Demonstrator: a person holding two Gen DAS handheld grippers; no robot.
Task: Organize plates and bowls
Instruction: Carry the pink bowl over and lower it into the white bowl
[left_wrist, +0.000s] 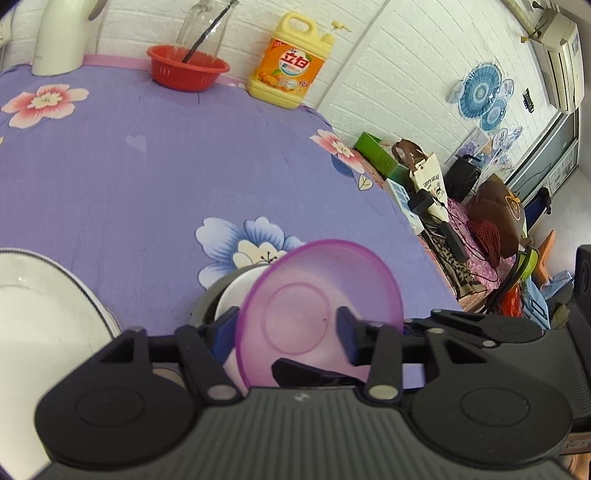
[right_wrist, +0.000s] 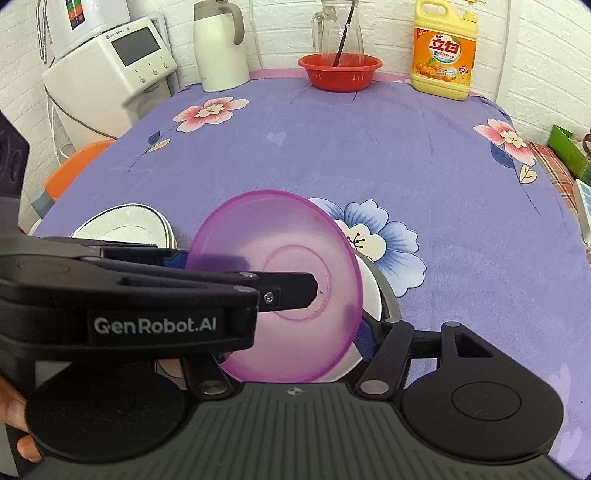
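A translucent purple bowl (left_wrist: 317, 306) is tilted on edge over a white bowl (left_wrist: 236, 291) that sits in a grey dish. My left gripper (left_wrist: 288, 332) is shut on the purple bowl's rim, one blue pad inside and one outside. In the right wrist view the purple bowl (right_wrist: 280, 258) fills the centre, and the left gripper reaches across from the left (right_wrist: 258, 280). My right gripper (right_wrist: 291, 343) has its fingers astride the white bowl (right_wrist: 369, 291) under the purple one; its left finger is hidden. A stack of white plates (left_wrist: 40, 306) lies left, also seen in the right wrist view (right_wrist: 125, 225).
A purple floral tablecloth (right_wrist: 332, 155) covers the table. At the back stand a red basket (right_wrist: 340, 72) with a glass jar, a yellow detergent bottle (right_wrist: 443, 55) and a white kettle (right_wrist: 219, 48). A white appliance (right_wrist: 110, 70) stands off the left edge, clutter off the right (left_wrist: 461, 214).
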